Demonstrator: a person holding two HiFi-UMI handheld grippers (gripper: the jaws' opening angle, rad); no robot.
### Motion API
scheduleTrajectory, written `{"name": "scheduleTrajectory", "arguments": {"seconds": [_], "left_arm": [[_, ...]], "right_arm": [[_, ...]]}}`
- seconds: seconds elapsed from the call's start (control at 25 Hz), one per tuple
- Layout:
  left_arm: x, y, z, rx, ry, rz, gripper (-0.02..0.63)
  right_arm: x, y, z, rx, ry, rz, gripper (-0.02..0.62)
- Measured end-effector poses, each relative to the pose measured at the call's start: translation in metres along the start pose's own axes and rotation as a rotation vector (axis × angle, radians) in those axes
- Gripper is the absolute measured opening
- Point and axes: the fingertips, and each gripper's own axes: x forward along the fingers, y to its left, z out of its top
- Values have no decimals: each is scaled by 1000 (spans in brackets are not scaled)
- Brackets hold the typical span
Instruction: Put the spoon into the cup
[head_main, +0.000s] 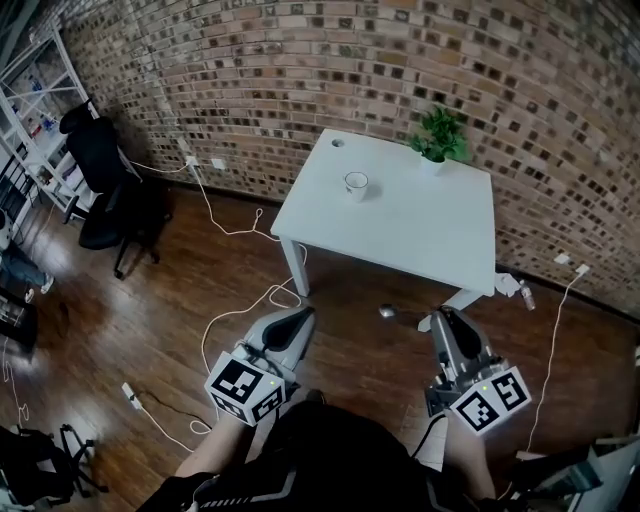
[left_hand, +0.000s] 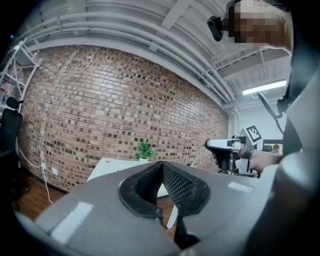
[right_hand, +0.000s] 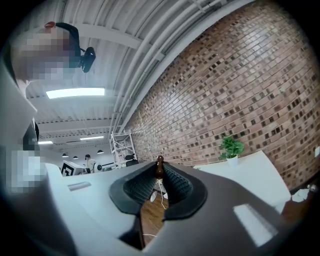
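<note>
I've got the right gripper (head_main: 440, 318) pinched on the spoon (head_main: 388, 311) and the left gripper (head_main: 303, 318) closed, empty. The cup (head_main: 356, 184) is well off, so approach and drop are both left.

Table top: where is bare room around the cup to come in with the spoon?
The table is mostly bare: the near half, from the cup to the front edge, is free, as is the right side before the plant. The far edge is busiest: a round hole left of the cup, the plant right.
</note>
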Motion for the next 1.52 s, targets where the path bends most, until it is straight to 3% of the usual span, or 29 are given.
{"name": "scheduleTrajectory", "arguments": {"seconds": [0.68,0.96,1.52], "left_arm": [[21,85,-3,-13,1,-76,-8],[43,108,-5,-32,5,-53,-8],[122,133,22,-15,2,11,-8]], "right_arm": [[78,-7,-1,-10,-12,-107,46],[109,-20,-2,-9,21,-79,46],[169,-87,19,1,29,10,46]]}}
